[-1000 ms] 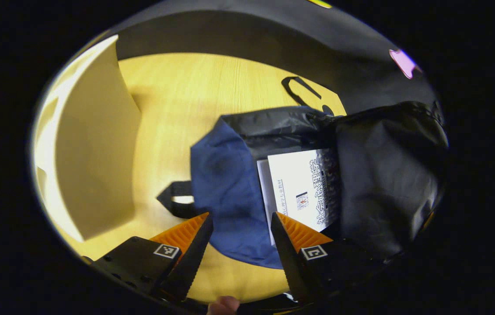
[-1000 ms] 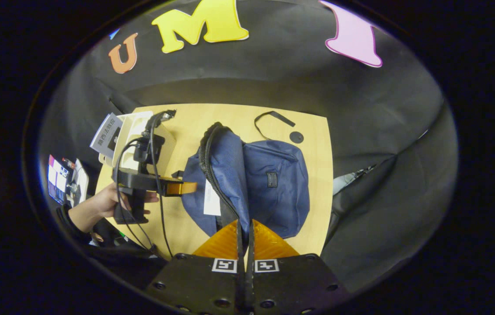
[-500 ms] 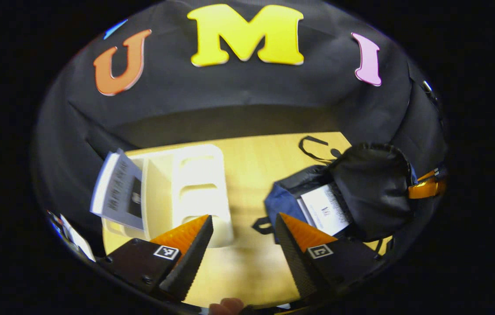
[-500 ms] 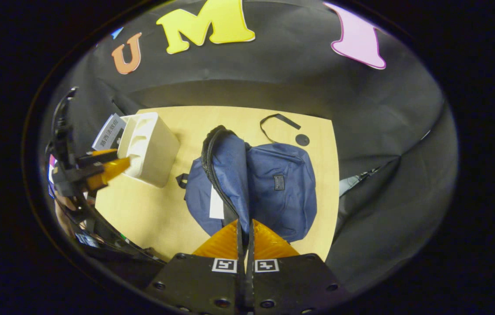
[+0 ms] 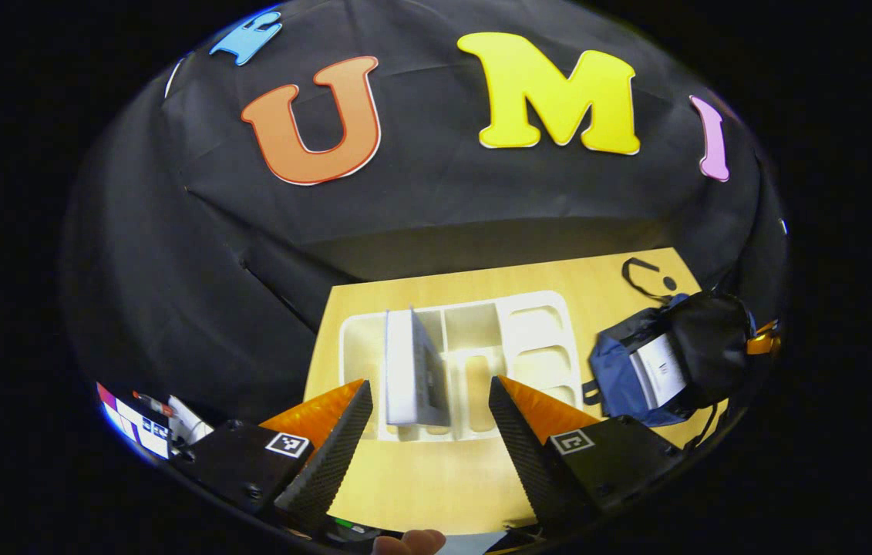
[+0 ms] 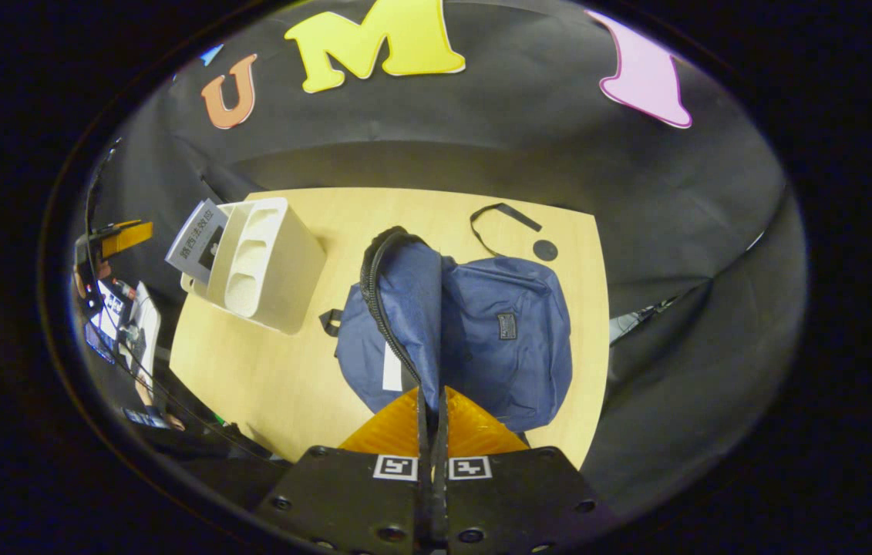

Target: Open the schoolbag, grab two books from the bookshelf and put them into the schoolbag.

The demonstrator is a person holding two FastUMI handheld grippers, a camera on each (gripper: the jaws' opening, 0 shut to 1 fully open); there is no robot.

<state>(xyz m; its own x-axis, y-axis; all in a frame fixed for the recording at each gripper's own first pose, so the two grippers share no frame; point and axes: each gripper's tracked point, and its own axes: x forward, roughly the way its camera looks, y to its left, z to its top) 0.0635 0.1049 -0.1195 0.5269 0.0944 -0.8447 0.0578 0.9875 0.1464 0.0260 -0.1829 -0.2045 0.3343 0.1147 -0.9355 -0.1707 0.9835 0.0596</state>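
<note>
Left gripper view: left gripper (image 5: 428,420) is held above the near edge of the worktop (image 5: 436,478), jaws spread wide, nothing between them. A fingertip (image 5: 409,543) is seen at the bottom edge. Just beyond the jaws, centred in the gap, a book (image 5: 412,378) is stood on edge in the white bookshelf (image 5: 532,339); its long axis runs away from the gripper, spine side toward the jaws. No contact with either finger. The bookshelf is laid across the worktop, compartments open upward toward the camera. Far right: the schoolbag (image 5: 621,370) is open, black lining lifted, with a white book (image 5: 659,370) lying inside.

Right gripper view: right gripper (image 6: 432,420) is pointed forward and down, jaws closed narrow on the schoolbag's (image 6: 513,339) zipper edge (image 6: 385,308), which is pinched between both fingers and pulled up so the flap stands as a ridge. The bag's long axis runs away from the jaws. A strip of the white book (image 6: 392,374) is visible in the opening. Beyond, to the left: bookshelf (image 6: 266,266) with the other book (image 6: 196,243) sticking out at its far-left end. Left gripper (image 6: 123,235) is seen far left, off the worktop (image 6: 250,378).
</note>
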